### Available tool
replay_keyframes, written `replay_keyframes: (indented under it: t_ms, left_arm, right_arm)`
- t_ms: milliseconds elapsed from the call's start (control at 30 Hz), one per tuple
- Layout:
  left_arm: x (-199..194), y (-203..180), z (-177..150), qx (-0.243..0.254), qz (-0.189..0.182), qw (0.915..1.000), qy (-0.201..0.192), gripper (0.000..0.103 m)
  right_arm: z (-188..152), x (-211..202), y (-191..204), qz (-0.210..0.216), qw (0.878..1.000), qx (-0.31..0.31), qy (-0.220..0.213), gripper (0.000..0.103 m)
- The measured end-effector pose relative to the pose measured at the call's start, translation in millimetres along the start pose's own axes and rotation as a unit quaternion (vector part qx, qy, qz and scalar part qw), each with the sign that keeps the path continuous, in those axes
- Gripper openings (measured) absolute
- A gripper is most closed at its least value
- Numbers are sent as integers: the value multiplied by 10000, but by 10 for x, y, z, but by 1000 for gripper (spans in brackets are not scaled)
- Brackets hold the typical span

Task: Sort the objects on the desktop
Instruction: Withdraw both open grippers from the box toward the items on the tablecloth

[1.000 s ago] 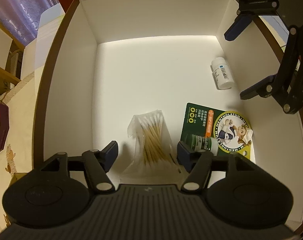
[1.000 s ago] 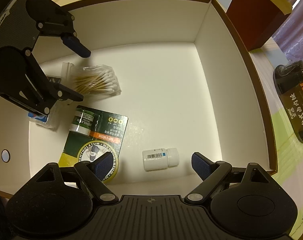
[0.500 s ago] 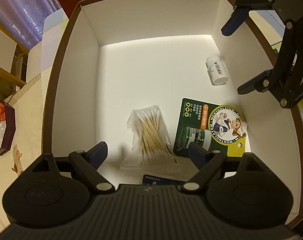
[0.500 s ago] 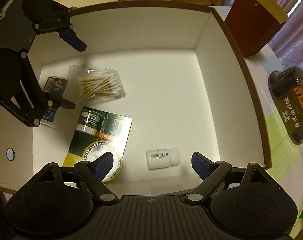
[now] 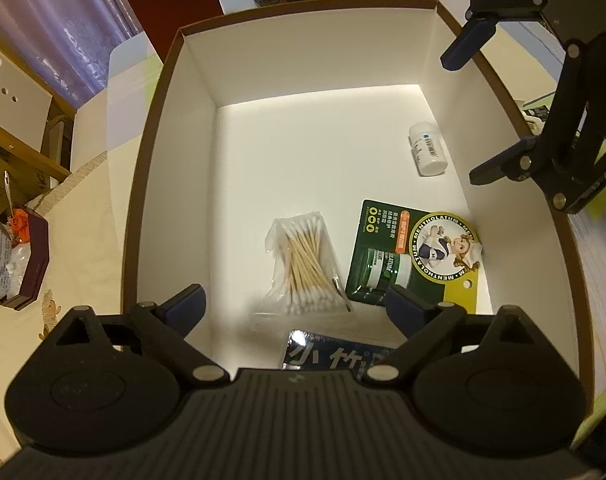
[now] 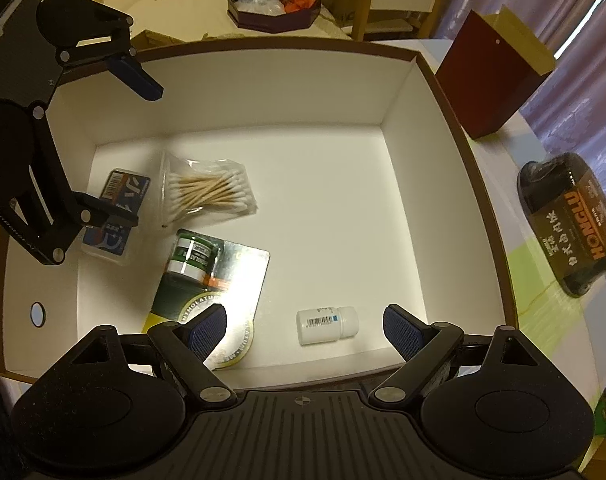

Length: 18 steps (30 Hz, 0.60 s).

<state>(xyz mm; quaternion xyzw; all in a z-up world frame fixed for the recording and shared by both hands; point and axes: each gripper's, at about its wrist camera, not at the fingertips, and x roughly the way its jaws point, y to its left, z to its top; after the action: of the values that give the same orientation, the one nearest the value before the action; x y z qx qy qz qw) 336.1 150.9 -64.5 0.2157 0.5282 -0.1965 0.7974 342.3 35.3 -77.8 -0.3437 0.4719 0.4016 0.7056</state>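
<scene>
Both grippers hang spread and empty over the box (image 6: pixel 443 92), the right gripper (image 6: pixel 305 326) nearest the white bottle (image 6: pixel 327 325), which lies crosswise between its fingers on the floor.

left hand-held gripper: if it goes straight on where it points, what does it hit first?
Probably the cotton swab bag: it lies centred between the open fingers of the left hand-held gripper, just ahead on the box floor. The blue packet sits nearer, under the gripper; depth is unclear.

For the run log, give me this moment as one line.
left tongs: open, empty | right tongs: open, empty | box: cotton swabs, white bottle, Mentholatum card, blue packet
</scene>
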Motion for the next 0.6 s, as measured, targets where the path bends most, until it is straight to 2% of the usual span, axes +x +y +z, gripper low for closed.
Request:
replay_keyframes:
  t_ms: [600]
  left_arm:
    - [-534,-213,-173,8,162,9991,-391,96]
  right_arm:
    - [-224,-489,275,-174,9982,20,-581,88]
